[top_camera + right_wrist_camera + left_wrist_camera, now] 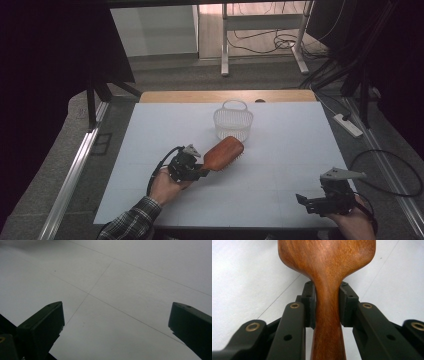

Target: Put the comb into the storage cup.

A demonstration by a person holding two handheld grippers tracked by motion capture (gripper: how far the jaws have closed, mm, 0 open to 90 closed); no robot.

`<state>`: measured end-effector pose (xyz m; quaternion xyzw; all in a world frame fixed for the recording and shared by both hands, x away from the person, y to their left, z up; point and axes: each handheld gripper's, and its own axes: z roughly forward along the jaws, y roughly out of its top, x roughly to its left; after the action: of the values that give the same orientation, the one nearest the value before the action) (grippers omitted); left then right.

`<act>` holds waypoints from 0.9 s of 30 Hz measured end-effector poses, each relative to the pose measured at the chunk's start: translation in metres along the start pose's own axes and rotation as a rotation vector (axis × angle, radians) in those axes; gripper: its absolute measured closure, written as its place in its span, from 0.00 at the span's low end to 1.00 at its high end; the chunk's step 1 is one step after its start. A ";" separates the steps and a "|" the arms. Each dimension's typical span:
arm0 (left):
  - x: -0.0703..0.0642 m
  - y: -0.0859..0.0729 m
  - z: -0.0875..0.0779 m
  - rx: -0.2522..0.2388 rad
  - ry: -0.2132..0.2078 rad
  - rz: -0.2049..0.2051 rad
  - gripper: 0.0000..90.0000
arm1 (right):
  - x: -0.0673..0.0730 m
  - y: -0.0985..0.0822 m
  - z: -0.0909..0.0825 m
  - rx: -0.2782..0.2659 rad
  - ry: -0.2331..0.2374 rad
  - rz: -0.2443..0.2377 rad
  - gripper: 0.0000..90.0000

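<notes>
A wooden hairbrush [224, 152] is held just above the white table, its oval head pointing toward the basket, bristles facing down to the right. My left gripper [202, 171] is shut on the brush's narrow handle [328, 315], with both black pads [310, 302] pressed against its sides. A white mesh basket [233, 121] with a loop handle stands upright behind the brush head, a short gap away. My right gripper [301, 200] rests near the table's front right corner, jaws wide apart, with bare table surface between them [115, 322].
The white table [280, 165] has a wooden strip along its far edge. Beyond it are a white desk frame [260, 30], loose cables and a power strip [347, 125] on the floor at the right. A metal rail [75, 170] runs along the left.
</notes>
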<state>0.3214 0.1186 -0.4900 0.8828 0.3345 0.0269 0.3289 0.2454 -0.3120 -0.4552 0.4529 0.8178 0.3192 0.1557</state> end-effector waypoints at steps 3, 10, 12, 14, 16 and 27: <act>-0.002 0.000 -0.006 -0.026 -0.002 0.005 0.79 | 0.000 0.000 0.000 -0.007 0.001 -0.005 0.00; -0.004 0.000 -0.016 -0.071 0.009 0.009 0.79 | 0.001 0.000 -0.001 -0.016 0.015 -0.012 0.00; -0.005 -0.001 -0.019 -0.087 0.012 0.009 0.79 | 0.001 0.000 -0.002 -0.020 0.022 -0.018 0.00; -0.006 -0.001 -0.022 -0.101 0.017 0.013 0.78 | 0.002 0.000 -0.002 -0.025 0.025 -0.022 0.00; -0.007 -0.001 -0.023 -0.111 0.016 0.016 0.78 | 0.002 0.000 -0.003 -0.030 0.029 -0.029 0.00; -0.008 0.000 -0.030 -0.138 0.014 0.027 0.78 | 0.005 0.004 -0.003 -0.079 0.054 -0.055 0.00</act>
<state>0.3071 0.1306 -0.4653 0.8622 0.3220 0.0605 0.3864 0.2433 -0.3074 -0.4503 0.4150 0.8205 0.3591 0.1600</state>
